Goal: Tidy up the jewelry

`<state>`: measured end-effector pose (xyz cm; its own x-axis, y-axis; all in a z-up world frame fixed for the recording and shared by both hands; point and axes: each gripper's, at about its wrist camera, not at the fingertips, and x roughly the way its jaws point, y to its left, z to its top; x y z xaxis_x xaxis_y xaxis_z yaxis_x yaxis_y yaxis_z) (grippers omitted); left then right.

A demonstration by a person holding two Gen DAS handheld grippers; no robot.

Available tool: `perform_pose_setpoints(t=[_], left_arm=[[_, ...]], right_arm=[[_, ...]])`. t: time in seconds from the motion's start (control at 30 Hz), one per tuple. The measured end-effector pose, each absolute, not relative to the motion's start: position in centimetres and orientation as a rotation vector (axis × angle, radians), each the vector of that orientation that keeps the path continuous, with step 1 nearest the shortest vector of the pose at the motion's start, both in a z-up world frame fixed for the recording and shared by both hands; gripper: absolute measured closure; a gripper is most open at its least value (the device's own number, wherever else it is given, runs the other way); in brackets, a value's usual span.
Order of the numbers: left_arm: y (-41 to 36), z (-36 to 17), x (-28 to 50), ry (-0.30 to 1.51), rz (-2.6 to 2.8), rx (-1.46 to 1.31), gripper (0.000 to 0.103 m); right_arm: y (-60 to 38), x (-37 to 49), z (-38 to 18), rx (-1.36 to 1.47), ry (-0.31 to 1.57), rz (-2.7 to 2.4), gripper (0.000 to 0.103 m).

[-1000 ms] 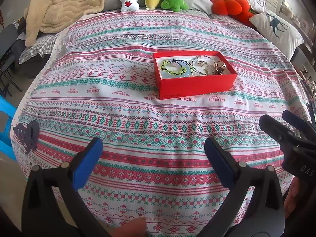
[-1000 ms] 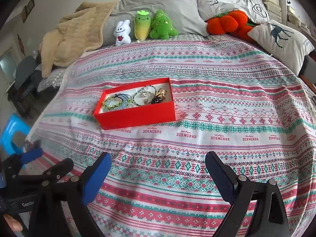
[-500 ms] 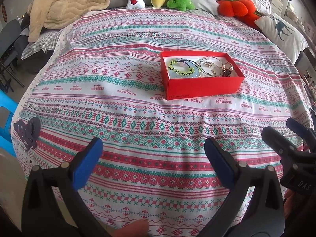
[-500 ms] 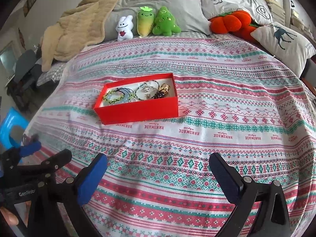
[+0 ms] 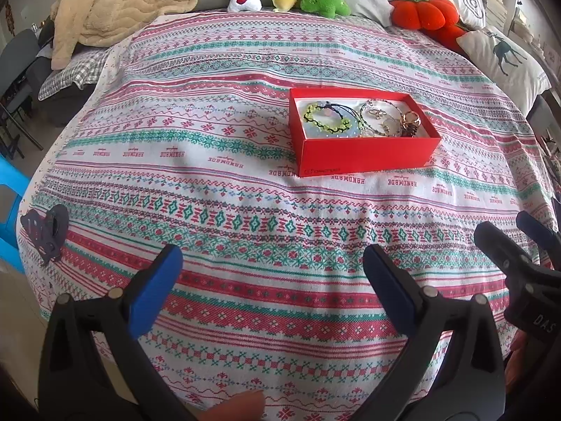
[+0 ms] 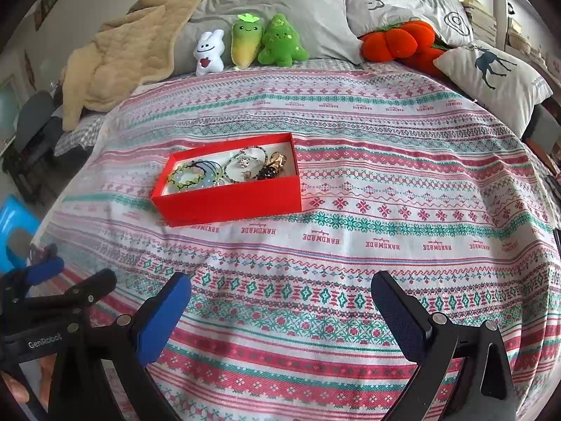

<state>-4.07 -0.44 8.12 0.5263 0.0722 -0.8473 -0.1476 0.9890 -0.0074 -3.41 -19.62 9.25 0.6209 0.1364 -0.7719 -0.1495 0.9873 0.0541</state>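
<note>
A red open box [image 5: 364,156] sits on the patterned bedspread, also in the right wrist view [image 6: 228,200]. Inside it lie a green beaded bracelet [image 5: 328,119], dark cords, a silver bracelet [image 6: 242,163] and gold and dark pieces [image 6: 271,166]. My left gripper [image 5: 271,291] is open and empty, well short of the box, near the bed's front edge. My right gripper [image 6: 280,310] is open and empty, in front of the box and to its right. The right gripper's side shows at the left wrist view's right edge [image 5: 519,256].
A dark heart-shaped object [image 5: 45,229] lies at the bed's left edge. Plush toys [image 6: 245,47], an orange pumpkin plush [image 6: 396,40], pillows [image 6: 491,73] and a beige blanket [image 6: 119,59] line the headboard end. A blue stool [image 6: 15,228] stands left of the bed.
Both grippers have moved forward and lifted slightly, so the red box looks closer and more of its inside shows. Both stay open and empty.
</note>
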Motion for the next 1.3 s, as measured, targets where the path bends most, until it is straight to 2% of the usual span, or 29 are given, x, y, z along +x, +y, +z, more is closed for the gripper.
perform_pose_setpoints(t=[1.3], left_arm=[[-0.77, 7.88, -3.8, 0.999, 0.141, -0.069, 0.001]], right_arm=[[-19.91, -3.23, 9.29, -0.036, 0.891, 0.158, 0.0]])
